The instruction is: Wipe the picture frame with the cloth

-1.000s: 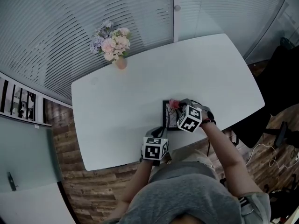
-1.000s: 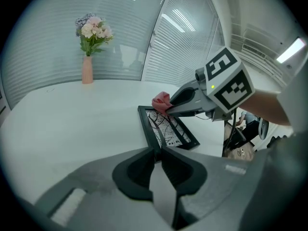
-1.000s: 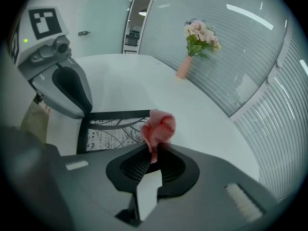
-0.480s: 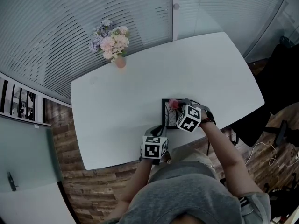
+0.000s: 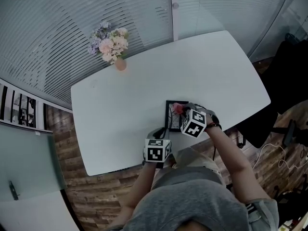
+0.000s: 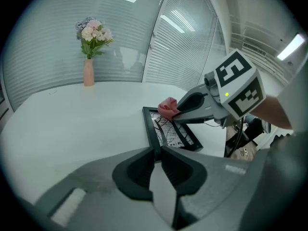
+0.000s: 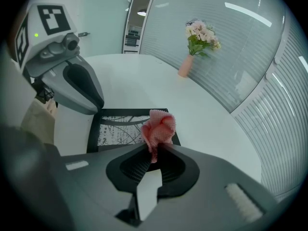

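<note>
A black picture frame (image 5: pixel 171 121) with a line drawing lies flat near the white table's front edge. My left gripper (image 5: pixel 162 132) is shut on its near corner; in the left gripper view the frame's (image 6: pixel 169 131) black edge runs in between the jaws of the left gripper (image 6: pixel 157 153). My right gripper (image 7: pixel 155 149) is shut on a crumpled pink cloth (image 7: pixel 159 127). The cloth rests on the far edge of the frame (image 7: pixel 120 124). From above, the cloth (image 5: pixel 178 108) shows just ahead of the right gripper (image 5: pixel 182 111), and the left gripper view shows the cloth (image 6: pixel 167 107) too.
A pink vase of flowers (image 5: pixel 111 46) stands at the table's far left edge. The white table (image 5: pixel 144 85) is curved, with wood floor below its front edge. Slatted blinds run behind it. A dark chair (image 5: pixel 288 81) stands off the right end.
The head view has shifted a little to the left. Both grippers keep their hold and sit on the frame much as before.
</note>
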Tool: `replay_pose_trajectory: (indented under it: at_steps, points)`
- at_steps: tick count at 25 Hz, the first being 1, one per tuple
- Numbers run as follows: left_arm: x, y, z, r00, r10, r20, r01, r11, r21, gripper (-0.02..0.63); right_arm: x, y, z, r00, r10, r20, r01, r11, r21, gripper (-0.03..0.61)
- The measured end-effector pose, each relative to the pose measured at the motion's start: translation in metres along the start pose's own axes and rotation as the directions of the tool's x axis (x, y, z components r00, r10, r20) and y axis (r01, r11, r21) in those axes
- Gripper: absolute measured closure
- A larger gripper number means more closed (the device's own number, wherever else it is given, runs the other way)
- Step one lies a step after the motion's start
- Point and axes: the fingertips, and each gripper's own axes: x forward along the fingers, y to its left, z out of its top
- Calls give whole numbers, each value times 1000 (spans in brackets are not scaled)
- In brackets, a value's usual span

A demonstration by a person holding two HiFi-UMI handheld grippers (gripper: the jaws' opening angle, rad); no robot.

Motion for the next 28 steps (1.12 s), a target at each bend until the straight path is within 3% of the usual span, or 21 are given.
replay_pose_trajectory:
  at_steps: [28]
  points:
    - [0,1,1,999,38,35,-39,999,31,572,-18,49,-5,999,40,19,-40,999,5,540]
